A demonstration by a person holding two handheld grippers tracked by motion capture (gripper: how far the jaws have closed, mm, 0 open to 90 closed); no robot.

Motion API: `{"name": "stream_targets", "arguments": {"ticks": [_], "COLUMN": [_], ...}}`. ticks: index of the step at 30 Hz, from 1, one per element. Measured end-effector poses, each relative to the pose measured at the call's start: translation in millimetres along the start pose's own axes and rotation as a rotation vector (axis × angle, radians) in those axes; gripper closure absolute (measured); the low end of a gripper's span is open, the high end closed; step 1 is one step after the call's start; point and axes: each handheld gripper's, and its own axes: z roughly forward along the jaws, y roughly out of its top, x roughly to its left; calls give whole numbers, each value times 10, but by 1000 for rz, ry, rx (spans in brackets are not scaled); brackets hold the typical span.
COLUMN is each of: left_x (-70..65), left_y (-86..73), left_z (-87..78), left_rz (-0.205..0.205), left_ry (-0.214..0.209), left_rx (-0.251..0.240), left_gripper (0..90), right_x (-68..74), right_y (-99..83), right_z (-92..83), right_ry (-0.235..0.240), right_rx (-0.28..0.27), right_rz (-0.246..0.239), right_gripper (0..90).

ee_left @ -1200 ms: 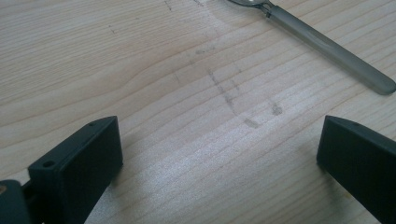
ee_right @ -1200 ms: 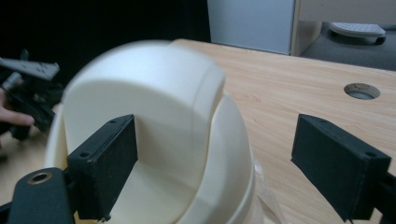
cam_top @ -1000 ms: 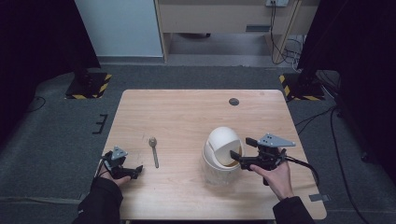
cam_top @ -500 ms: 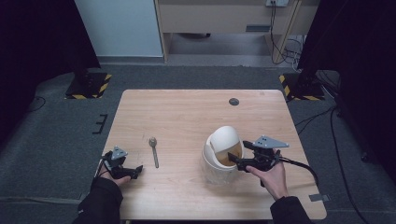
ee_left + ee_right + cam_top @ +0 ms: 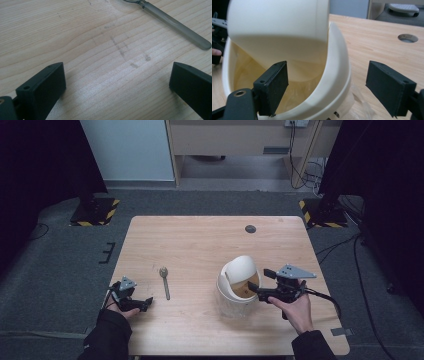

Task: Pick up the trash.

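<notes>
A white bin (image 5: 235,297) with a tilted swing lid (image 5: 241,268) stands right of the table's middle, and its inside looks yellowish. My right gripper (image 5: 254,289) is open at the bin's mouth. In the right gripper view the right gripper (image 5: 329,77) straddles the bin's rim (image 5: 338,75), one jaw inside under the lid (image 5: 279,22) and the other outside. A spoon (image 5: 164,281) lies to the left. My left gripper (image 5: 145,303) rests open on the table just left of the spoon; its own view of the left gripper (image 5: 117,77) has bare wood between the jaws and the spoon's handle (image 5: 175,23) ahead.
A round cable hole (image 5: 250,228) sits near the table's far edge (image 5: 215,217). Clear plastic wrap (image 5: 362,105) lies at the bin's foot. Dark floor and black stands surround the table.
My right gripper has moved left, bringing its jaws up to the bin's opening. The left gripper and the spoon have stayed put.
</notes>
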Motion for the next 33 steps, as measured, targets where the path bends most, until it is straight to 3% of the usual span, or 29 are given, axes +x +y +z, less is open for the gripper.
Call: {"name": "stream_targets", "arguments": {"ticks": [9,15,24,33], "left_x": [17,-12,-242,-369], "left_y": [34,81,243,350], "left_z": [-37,-73,-77,-16], "left_rz": [-16,-43,-64,-81], "left_ry": [-17,-38,-52,-9], "left_rx": [16,22,-62,-120], "left_gripper": [67,169,253,305], "right_x": [-127,-310,-568,-691], "right_y": [125,117,-73,-205], "right_z": [-281,-451,-486,-445], "right_ry": [-38,-116,-210,-255], "right_rx": [-75,-96,-54,-4], "right_rz": [19,48,97,109], "right_gripper": [185,184,182,177]}}
